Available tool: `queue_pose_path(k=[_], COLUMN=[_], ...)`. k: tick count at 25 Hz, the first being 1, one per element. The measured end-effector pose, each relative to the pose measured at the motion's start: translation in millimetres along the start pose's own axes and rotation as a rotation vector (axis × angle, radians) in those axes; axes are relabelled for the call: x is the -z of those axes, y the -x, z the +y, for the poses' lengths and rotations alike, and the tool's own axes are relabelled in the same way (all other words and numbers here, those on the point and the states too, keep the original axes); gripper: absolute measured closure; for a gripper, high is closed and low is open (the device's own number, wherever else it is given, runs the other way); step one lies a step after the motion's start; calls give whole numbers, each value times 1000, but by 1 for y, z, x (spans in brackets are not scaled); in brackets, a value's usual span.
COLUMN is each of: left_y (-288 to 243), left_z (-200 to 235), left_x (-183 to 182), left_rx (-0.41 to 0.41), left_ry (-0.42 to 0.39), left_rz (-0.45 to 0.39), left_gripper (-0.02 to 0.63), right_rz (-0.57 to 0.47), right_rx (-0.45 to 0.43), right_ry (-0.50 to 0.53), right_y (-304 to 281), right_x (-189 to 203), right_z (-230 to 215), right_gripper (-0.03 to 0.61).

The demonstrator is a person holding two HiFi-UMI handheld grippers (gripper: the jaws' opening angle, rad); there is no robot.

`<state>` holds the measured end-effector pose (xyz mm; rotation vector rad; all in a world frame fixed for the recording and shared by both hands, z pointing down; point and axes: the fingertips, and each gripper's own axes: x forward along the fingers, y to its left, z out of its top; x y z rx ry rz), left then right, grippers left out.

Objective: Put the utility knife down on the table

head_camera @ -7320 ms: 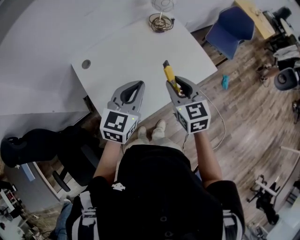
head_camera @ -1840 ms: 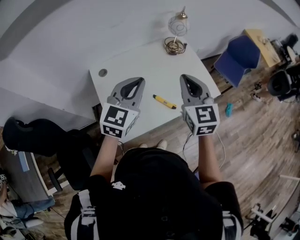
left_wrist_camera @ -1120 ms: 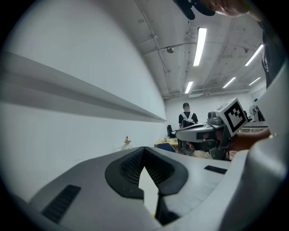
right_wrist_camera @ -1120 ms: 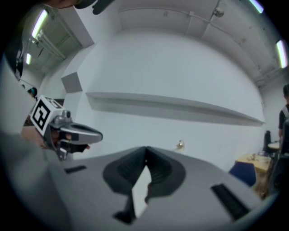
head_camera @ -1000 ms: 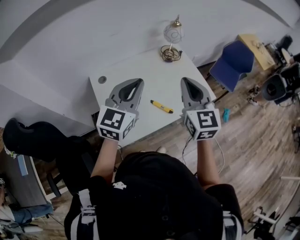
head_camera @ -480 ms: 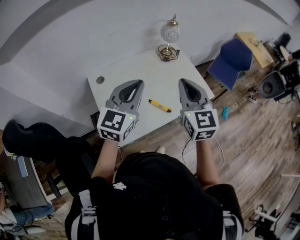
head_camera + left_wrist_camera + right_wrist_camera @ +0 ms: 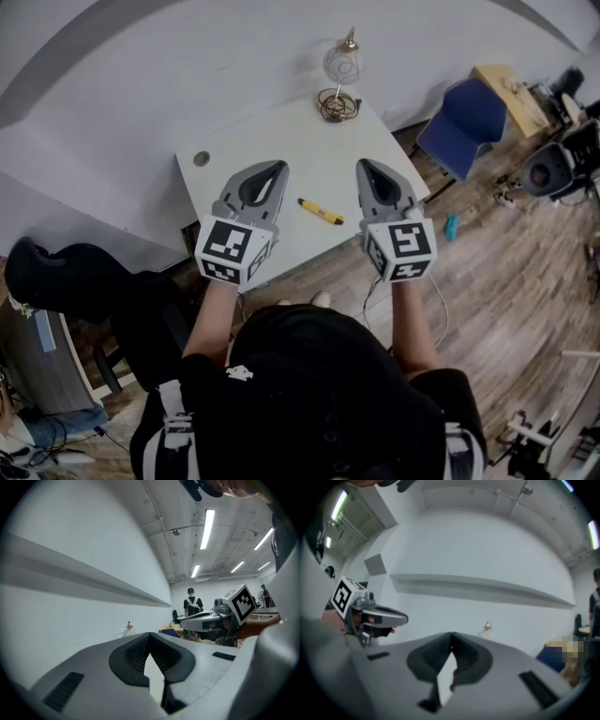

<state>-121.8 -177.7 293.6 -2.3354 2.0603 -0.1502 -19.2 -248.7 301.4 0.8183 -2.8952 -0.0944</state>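
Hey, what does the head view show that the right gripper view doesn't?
Only the head view: the knife lying on the table, between the left gripper and the right gripper and touching neither. It also shows the wood floor.
Only the right gripper view: that gripper's jaws close up, shut and empty, and the ceiling lights.
Both: the left gripper and the glass globe at the table's far edge.

Yellow utility knife (image 7: 321, 211) lies flat on white table (image 7: 281, 139).
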Motion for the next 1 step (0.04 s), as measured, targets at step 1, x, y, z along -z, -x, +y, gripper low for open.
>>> queue_pose_path(k=[1], left_y=[0], left_z=[-1], left_x=[0], left_rx=[0], left_ry=[0], left_rz=[0], left_gripper=[597], right_rz=[1], right_rx=[0], right_ry=[1], right_y=[0], right_x=[1], right_z=[0], right_gripper=[545])
